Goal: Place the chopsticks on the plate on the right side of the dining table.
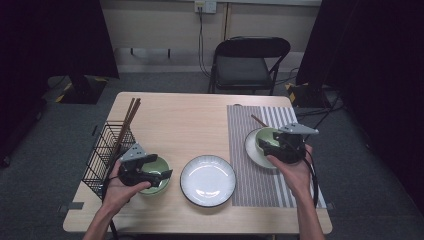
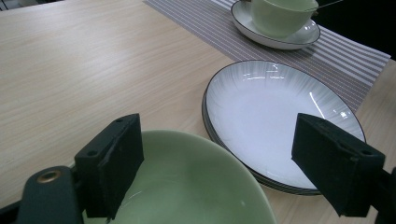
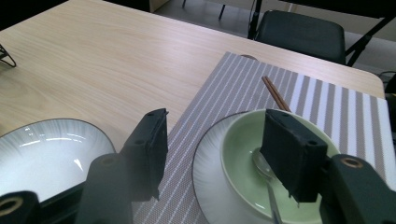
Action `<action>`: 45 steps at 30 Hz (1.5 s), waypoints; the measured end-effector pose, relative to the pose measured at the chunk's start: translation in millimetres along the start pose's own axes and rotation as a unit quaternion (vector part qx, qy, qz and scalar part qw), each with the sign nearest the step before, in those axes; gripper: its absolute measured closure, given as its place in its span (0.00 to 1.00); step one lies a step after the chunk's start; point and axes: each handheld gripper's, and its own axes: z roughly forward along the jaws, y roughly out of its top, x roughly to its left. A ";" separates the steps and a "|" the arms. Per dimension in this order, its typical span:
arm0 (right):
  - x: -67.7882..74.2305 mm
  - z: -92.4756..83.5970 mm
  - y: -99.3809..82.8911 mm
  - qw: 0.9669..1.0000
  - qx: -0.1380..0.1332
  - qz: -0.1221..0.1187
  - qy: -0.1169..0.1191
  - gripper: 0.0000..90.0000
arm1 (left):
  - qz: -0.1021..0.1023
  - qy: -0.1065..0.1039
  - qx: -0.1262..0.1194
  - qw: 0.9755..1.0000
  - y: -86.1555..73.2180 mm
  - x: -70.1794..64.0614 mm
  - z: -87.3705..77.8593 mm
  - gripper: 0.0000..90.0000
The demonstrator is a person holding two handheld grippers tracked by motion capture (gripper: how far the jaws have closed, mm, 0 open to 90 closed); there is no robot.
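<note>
No readable writing on either green bowl (image 1: 156, 176).

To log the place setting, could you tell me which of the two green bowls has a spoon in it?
The green bowl on the striped mat, standing on a white plate, holds the spoon; the left bowl looks empty.

My high view looks down and toward 12 o'clock; both gripper views sit low and close, sharing the white plate (image 1: 207, 180).
</note>
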 end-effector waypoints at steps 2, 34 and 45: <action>2.3 4.6 3.8 1.000 0.003 -0.003 0.002 0.44 | -0.001 -0.001 0.000 1.000 -0.6 0.7 -0.5 0.18; 13.7 86.9 61.8 0.998 0.054 -0.031 0.014 0.34 | -0.005 0.004 -0.007 1.000 -2.1 4.0 -7.5 0.18; 4.1 112.7 75.4 0.996 0.081 -0.027 0.016 0.29 | 0.000 0.003 -0.007 1.000 -1.5 3.7 -8.9 0.18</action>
